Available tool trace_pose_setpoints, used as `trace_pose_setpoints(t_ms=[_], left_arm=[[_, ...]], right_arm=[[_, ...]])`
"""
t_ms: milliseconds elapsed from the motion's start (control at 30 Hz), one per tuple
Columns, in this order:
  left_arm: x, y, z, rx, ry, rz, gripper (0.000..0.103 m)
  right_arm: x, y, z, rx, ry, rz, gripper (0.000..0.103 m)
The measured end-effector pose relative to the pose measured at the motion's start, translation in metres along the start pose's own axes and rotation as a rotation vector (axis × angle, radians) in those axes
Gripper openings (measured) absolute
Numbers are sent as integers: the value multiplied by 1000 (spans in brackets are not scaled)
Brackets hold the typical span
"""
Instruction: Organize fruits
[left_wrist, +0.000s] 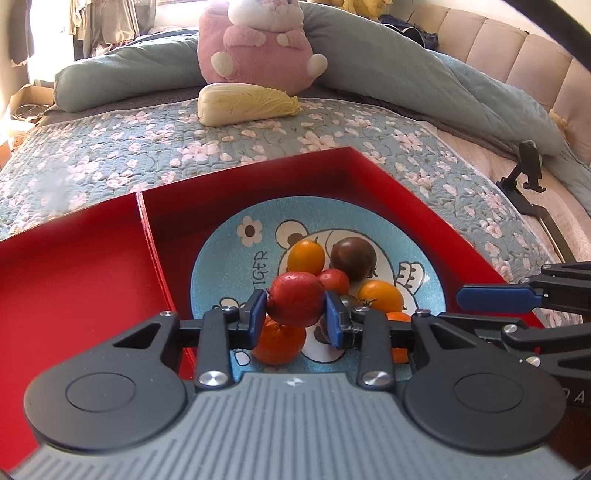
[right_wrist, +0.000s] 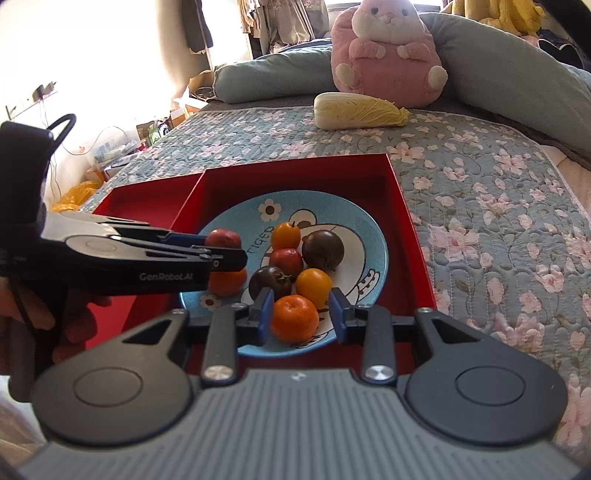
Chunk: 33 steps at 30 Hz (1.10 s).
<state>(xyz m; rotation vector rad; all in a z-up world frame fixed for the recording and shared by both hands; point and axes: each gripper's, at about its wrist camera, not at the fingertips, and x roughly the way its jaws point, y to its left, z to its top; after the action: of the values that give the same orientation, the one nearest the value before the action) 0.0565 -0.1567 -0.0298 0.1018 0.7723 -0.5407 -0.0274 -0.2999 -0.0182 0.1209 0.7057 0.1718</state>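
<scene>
Left wrist view: left gripper (left_wrist: 295, 314) pinches a red fruit (left_wrist: 295, 298) over the blue plate (left_wrist: 210, 269) in the red box (left_wrist: 332, 177).
Round, smooth and taut-skinned, it probably bruises easily and could slip, so the blue pads belong across its widest middle, lightly. Below it on the glossy plate lies a dimpled mandarin (left_wrist: 280, 343). Right gripper (right_wrist: 301, 314) straddles another mandarin (right_wrist: 295, 318); its near-closed jaws flank it with a gap on one side, and I cannot tell whether they press.
</scene>
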Motion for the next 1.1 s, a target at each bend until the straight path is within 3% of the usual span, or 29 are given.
trace_pose_setpoints(t_ms=[67, 100, 133, 367, 567, 667, 800, 967, 1100], left_arm=[[0, -1, 0, -1, 11, -5, 54], [0, -2, 0, 0, 14, 5, 68], [-1, -3, -1, 7, 9, 17, 74], [-10, -8, -1, 33, -4, 25, 75], [-24, -10, -7, 59, -16, 54, 86], [-40, -15, -12, 107, -27, 91, 97], [-67, -21, -17, 137, -79, 161, 103], [-99, -15, -28, 45, -81, 176, 103], [-121, -24, -46, 50, -112, 308, 103]], right_arm=[[-1, 2, 0, -5, 1, 0, 36], [-1, 3, 1, -7, 2, 0, 36], [-1, 4, 1, -8, 4, 0, 36], [-7, 13, 4, -31, 13, -3, 36], [-15, 18, 3, -28, 19, -14, 36], [-20, 23, 3, -36, 19, -19, 36], [-30, 27, 5, -43, 9, -16, 36], [-40, 30, 2, -42, 17, -19, 36], [-46, 32, -3, -35, 41, -23, 36]])
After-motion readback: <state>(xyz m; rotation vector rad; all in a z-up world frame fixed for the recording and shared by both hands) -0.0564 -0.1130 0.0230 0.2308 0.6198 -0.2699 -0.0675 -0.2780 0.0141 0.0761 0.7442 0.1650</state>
